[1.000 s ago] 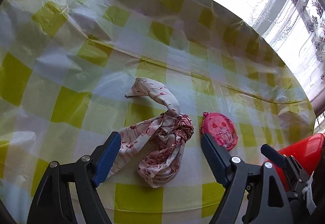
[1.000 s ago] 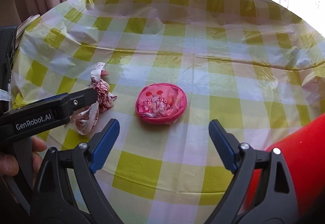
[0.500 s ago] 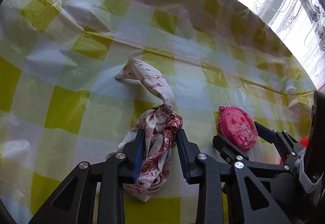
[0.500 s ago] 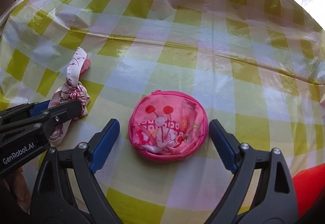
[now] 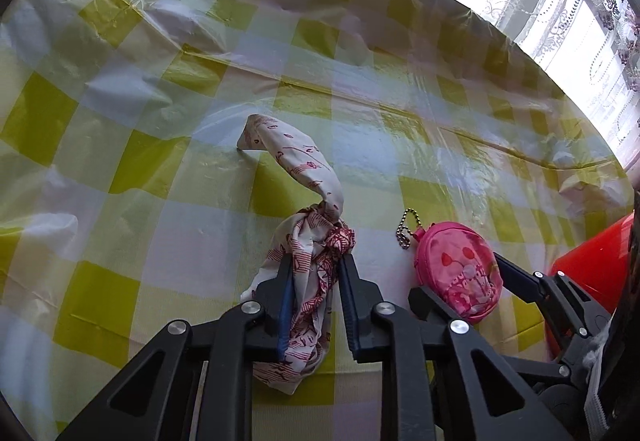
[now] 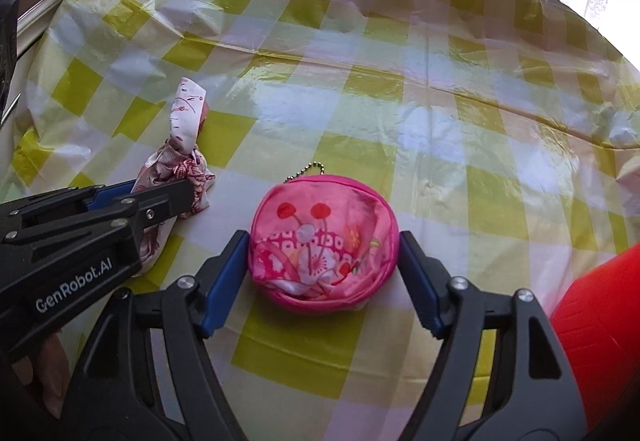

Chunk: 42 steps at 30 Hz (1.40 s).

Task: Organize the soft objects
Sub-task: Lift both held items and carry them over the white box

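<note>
Left gripper is clamped on the knotted cloth on the checked tablecloth — right gripper wide open, pink coin pouch squarely between its jaws, untouched, so right just needs closing

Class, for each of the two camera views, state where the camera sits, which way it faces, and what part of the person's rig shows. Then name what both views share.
Left wrist: on the left gripper, facing forward along its fingers, closed on the knotted scarf; the right gripper's fingers show at right.
Right wrist: on the right gripper, open around the pink pouch; the left gripper intrudes at left.
Shared: scarf, pouch, checked tablecloth, red object.
</note>
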Each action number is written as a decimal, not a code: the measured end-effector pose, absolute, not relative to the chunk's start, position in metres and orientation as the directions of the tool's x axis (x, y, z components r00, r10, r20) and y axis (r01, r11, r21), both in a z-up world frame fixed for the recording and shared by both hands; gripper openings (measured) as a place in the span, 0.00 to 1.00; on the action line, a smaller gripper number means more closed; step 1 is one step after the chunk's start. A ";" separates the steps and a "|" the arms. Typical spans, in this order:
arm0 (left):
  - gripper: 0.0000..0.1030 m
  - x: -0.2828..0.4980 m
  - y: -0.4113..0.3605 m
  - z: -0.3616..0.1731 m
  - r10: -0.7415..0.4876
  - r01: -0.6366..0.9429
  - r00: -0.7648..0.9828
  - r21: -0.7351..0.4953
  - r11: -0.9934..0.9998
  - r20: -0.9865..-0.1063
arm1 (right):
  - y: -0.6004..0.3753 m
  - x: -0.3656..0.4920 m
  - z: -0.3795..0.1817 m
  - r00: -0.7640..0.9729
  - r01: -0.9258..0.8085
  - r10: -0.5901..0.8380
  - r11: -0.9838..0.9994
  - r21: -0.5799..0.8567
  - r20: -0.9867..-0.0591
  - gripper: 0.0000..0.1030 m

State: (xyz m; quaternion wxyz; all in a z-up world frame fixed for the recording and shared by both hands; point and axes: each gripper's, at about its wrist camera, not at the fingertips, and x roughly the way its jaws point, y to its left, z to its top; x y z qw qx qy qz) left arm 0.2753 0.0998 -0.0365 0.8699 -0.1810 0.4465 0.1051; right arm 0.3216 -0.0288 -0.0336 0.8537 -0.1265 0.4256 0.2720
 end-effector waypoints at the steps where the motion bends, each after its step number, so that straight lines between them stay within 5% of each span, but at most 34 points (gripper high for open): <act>1: 0.21 0.271 0.098 -0.035 0.022 -0.346 0.583 -0.224 0.911 -0.812 | -0.030 0.316 -0.031 0.492 -0.576 0.360 0.817 0.015 -0.793 0.74; 22: 0.21 0.149 0.046 0.012 0.003 -0.344 0.674 -0.310 0.886 -0.738 | -0.125 0.212 0.022 0.555 -0.534 0.409 0.843 0.067 -0.724 0.74; 42: 0.21 0.115 -0.097 0.036 -0.227 -0.061 0.672 -0.358 0.932 -0.705 | -0.313 0.147 0.033 0.635 -0.294 0.237 0.954 0.054 -0.735 0.74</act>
